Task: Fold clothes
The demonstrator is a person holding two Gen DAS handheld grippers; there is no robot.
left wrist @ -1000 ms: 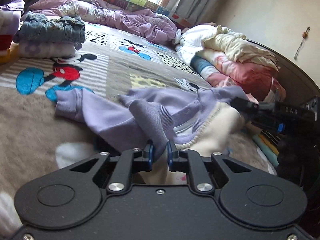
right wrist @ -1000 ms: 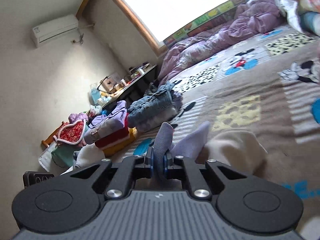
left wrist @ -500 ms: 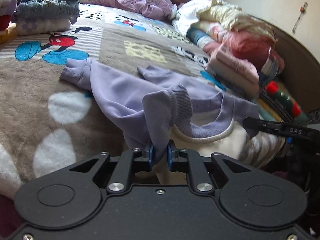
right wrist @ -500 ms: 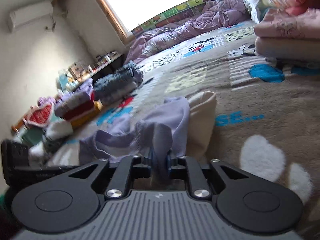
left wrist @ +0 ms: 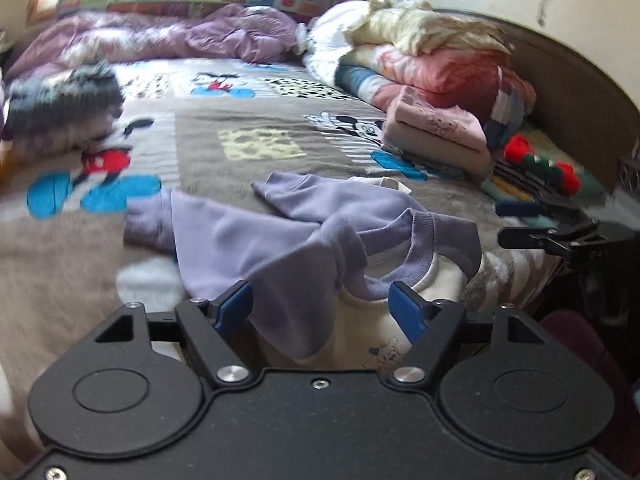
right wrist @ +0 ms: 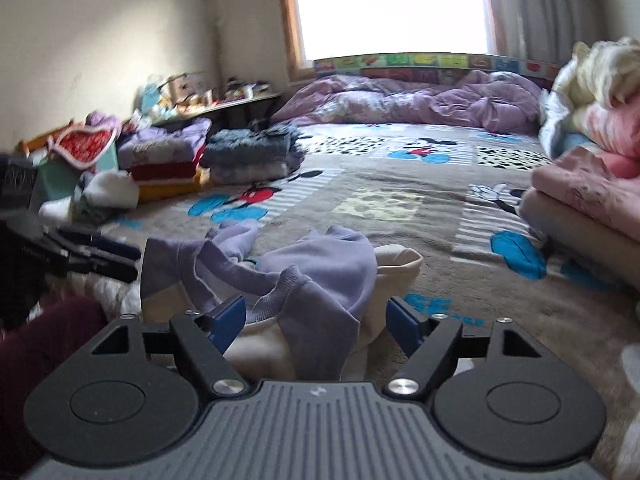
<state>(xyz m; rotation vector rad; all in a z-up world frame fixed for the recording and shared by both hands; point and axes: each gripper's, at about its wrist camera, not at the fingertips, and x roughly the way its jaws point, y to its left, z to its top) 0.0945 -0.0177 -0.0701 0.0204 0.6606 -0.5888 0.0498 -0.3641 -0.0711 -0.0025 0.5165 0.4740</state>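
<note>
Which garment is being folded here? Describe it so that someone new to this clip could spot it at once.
Start from the cartoon-mouse blanket covering the bed. At its near edge, right ahead of both grippers, lies a crumpled sweatshirt. Its lilac sleeves and neckband on a cream body set it apart; the other clothes sit in folded stacks along the bed's sides.

Ahead of my tongs I see a cartoon-print blanket [left wrist: 256, 128] over the bed, with a crumpled purple duvet [right wrist: 420, 100] at its far end under the window [right wrist: 388, 4]. Far left sit folded stacks [right wrist: 248, 156] and a cluttered bench [right wrist: 236, 98]. To the right, heaped bedding [left wrist: 432, 60] rests against a dark headboard [left wrist: 576, 92].
</note>
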